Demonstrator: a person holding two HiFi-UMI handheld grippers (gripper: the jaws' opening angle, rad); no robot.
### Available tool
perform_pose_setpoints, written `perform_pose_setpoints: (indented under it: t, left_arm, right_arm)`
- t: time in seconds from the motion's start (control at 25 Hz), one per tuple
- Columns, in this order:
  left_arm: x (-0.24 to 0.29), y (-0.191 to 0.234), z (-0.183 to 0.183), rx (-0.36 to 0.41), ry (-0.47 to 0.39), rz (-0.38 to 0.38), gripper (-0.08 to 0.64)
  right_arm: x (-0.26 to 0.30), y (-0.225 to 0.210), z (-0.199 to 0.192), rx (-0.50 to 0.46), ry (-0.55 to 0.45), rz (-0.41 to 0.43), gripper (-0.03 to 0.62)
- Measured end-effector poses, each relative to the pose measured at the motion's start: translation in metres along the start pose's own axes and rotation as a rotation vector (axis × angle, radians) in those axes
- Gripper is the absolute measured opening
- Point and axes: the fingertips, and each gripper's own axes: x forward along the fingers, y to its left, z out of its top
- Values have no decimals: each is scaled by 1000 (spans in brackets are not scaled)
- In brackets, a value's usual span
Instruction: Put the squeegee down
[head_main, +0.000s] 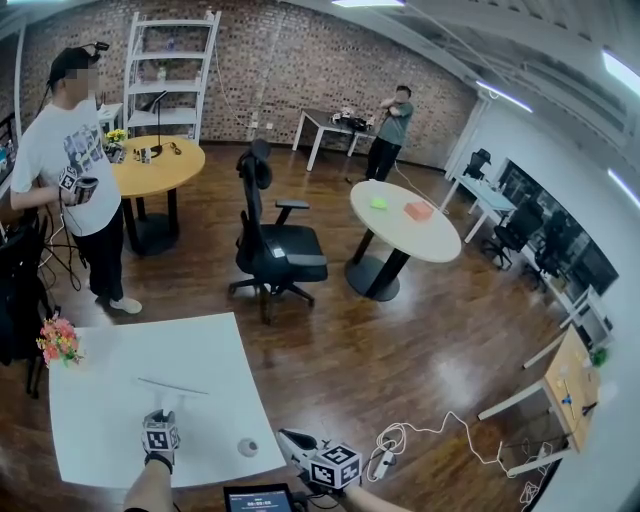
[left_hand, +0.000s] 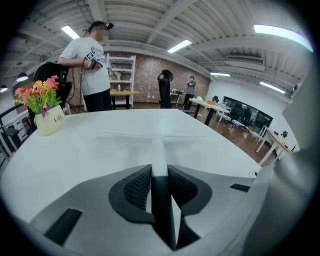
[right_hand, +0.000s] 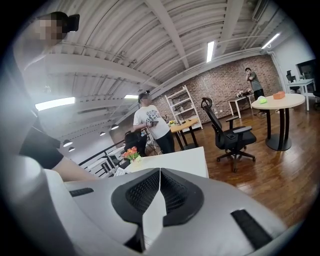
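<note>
The squeegee (head_main: 172, 386) is a thin white T: a long blade lying across the white table (head_main: 100, 440) and a handle running back into my left gripper (head_main: 164, 410). In the left gripper view the handle (left_hand: 158, 155) sits clamped between the dark pads, with the blade (left_hand: 150, 134) low over or on the tabletop; I cannot tell if it touches. The left gripper (left_hand: 159, 172) is shut on that handle. My right gripper (head_main: 285, 437) hovers off the table's near right corner, and its jaws (right_hand: 160, 172) are shut with nothing between them.
A pot of flowers (head_main: 58, 342) stands at the table's left edge. A small grey round object (head_main: 247, 447) lies near the front right corner, with a tablet (head_main: 260, 498) below it. A person (head_main: 75, 170), a black office chair (head_main: 275, 250) and a floor cable (head_main: 420, 440) lie beyond.
</note>
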Motion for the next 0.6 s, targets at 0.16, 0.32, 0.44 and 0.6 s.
perform_pose_setpoints:
  t: [0.16, 0.32, 0.44, 0.6]
  left_arm:
    - [2, 4, -7, -16, 16, 13, 87]
    - [4, 6, -8, -24, 33, 10, 89]
    - [6, 6, -9, -18, 38, 2, 89]
    - [8, 3, -12, -24, 52, -4, 91]
  right_arm:
    - [1, 2, 0, -1, 0, 1, 29]
    - [4, 4, 0, 1, 1, 2, 29]
    - [5, 5, -1, -1, 1, 1, 29]
    - [5, 5, -2, -1, 6, 1, 29]
